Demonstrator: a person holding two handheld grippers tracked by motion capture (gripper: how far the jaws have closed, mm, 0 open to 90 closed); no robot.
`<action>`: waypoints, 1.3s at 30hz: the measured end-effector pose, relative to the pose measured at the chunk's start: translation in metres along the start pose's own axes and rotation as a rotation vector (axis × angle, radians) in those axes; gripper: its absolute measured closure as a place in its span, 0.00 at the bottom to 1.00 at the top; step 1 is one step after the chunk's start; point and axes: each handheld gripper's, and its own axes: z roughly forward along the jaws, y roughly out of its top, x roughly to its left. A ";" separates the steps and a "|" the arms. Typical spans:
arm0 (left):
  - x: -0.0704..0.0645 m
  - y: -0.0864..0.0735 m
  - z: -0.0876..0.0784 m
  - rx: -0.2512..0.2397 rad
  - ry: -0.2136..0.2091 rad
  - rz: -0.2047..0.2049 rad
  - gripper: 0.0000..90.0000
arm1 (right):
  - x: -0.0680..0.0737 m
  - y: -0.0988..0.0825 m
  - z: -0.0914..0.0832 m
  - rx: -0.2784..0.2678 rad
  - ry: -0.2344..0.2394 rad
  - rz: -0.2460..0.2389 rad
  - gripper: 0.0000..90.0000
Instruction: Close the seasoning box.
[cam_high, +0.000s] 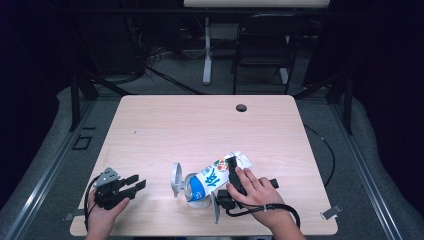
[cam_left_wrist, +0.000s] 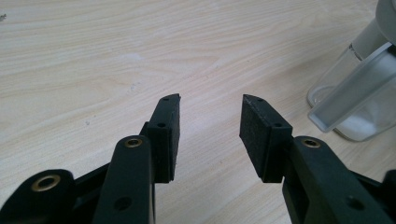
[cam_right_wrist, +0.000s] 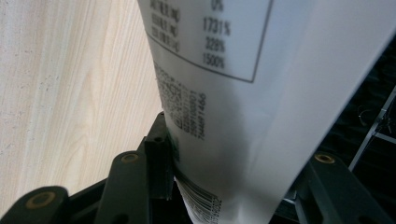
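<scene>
Tipping a carton over a clear jug at the near edge of the bench

Holding the carton (cam_high: 218, 174) are the right tongs (cam_high: 233, 176), gripped by the person's right hand (cam_high: 256, 192) near the front edge of the pale wooden bench (cam_high: 200, 125). The carton is white with blue and coloured print, and it leans, its folded top end up and to the right, its lower end down over the mouth of the jug (cam_high: 192, 187). In the right gripper view the carton's white printed side (cam_right_wrist: 243, 93) stands between the two black jaws, with a barcode low down; the left pad (cam_right_wrist: 161, 158) lies against it, the other pad is hidden behind the carton. Right tongs clenched on the carton.

The jug is clear plastic with a pale lid or handle part at its left side (cam_high: 176, 179); in the left gripper view it shows at the right edge (cam_left_wrist: 359, 93).

Left tongs (cam_high: 134, 183) rest low over the bench to the left of the jug, held in the left hand (cam_high: 107, 205), jaws spread wide, nothing between the pads (cam_left_wrist: 168, 135), bare wood beneath them
</scene>
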 end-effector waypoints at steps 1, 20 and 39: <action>0.000 0.000 0.000 -0.001 0.000 0.000 0.65 | 0.000 0.000 0.000 -0.005 0.000 0.003 0.59; 0.000 0.000 0.000 0.003 0.001 0.001 0.65 | 0.001 0.000 -0.001 0.016 -0.017 -0.018 0.60; 0.001 -0.002 0.002 -0.007 0.003 -0.005 0.65 | 0.005 0.000 0.000 -0.004 -0.040 -0.003 0.60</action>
